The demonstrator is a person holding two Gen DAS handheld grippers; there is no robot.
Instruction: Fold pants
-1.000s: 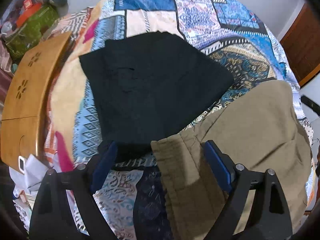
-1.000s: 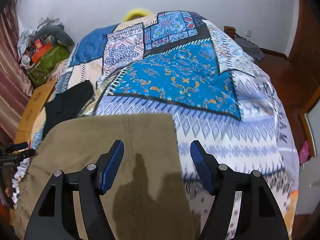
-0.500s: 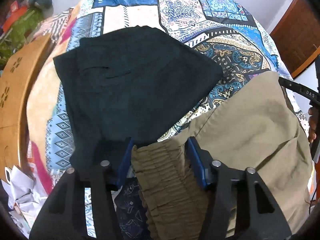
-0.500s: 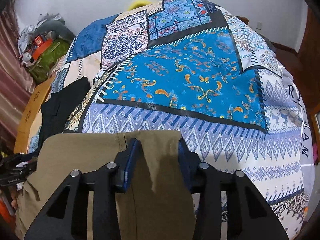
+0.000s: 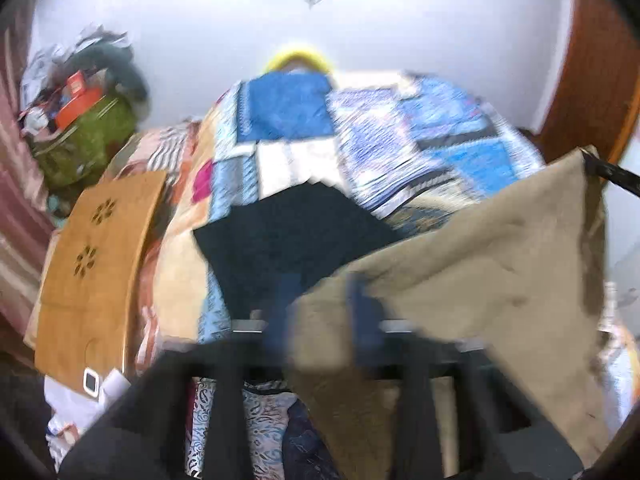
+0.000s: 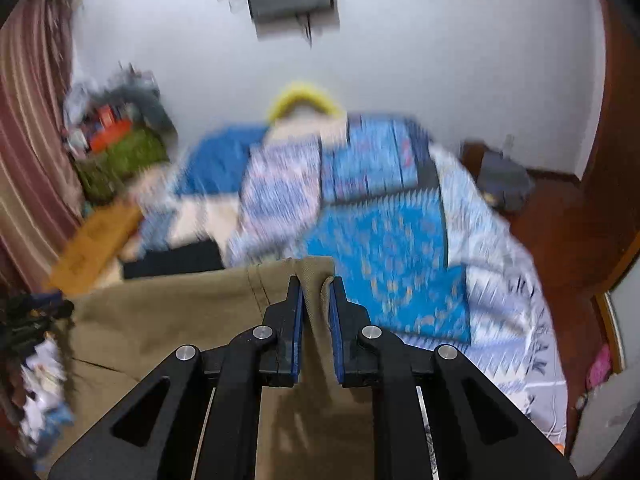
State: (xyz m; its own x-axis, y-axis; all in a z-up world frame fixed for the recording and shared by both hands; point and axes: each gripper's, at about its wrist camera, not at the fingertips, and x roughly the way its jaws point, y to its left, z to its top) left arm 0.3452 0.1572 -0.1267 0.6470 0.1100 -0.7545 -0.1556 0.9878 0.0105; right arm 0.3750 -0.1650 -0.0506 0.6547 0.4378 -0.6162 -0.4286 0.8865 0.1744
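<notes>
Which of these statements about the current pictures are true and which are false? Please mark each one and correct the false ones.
1. The right gripper is shut on the olive pants. True.
2. The left gripper hangs open above the pants. False: it is shut on a corner of the olive pants.
3. A black garment lies on the patterned bedspread beyond the olive pants. True.
4. A wooden board stands at the right edge of the bed. False: in the left wrist view it is at the left.
5. The olive pants lie flat on the bed. False: the gripped edge is lifted off it.
</notes>
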